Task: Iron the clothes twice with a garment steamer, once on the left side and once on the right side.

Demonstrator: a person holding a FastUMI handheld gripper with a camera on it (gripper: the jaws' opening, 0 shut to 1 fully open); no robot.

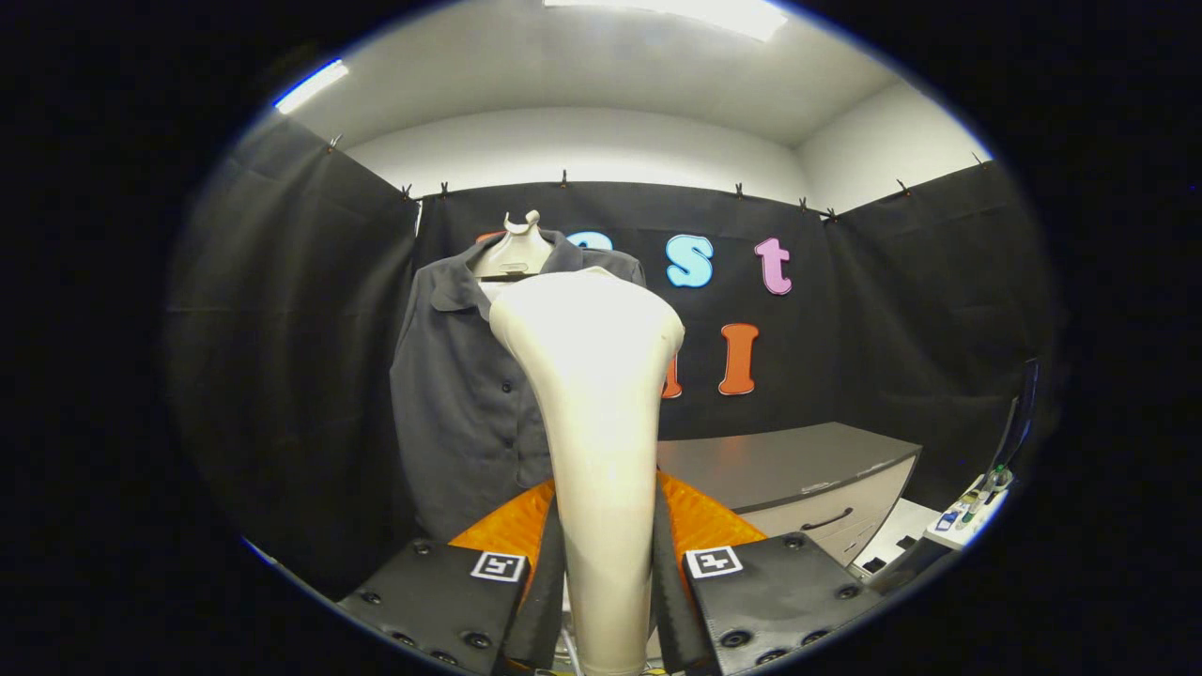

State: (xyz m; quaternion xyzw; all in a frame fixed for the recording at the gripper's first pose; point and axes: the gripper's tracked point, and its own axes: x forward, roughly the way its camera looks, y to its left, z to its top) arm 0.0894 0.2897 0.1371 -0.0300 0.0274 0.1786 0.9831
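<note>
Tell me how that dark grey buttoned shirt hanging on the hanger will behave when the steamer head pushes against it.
The dark grey buttoned shirt will probably give and swing, since it hangs free from a pale hanger. Its thin, draping cloth looks floppy and may bunch under pressure. The cream plastic garment steamer, clamped between the gripper fingers, looks rigid, so the cloth should yield first.

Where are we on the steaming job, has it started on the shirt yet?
Done: the steamer is picked up, both fingers of the gripper pressing on its handle. In hand: its head is raised in front of the shirt on the hanger; whether it touches the cloth I can't tell. Left: judging by this frame, the left and right passes.
</note>
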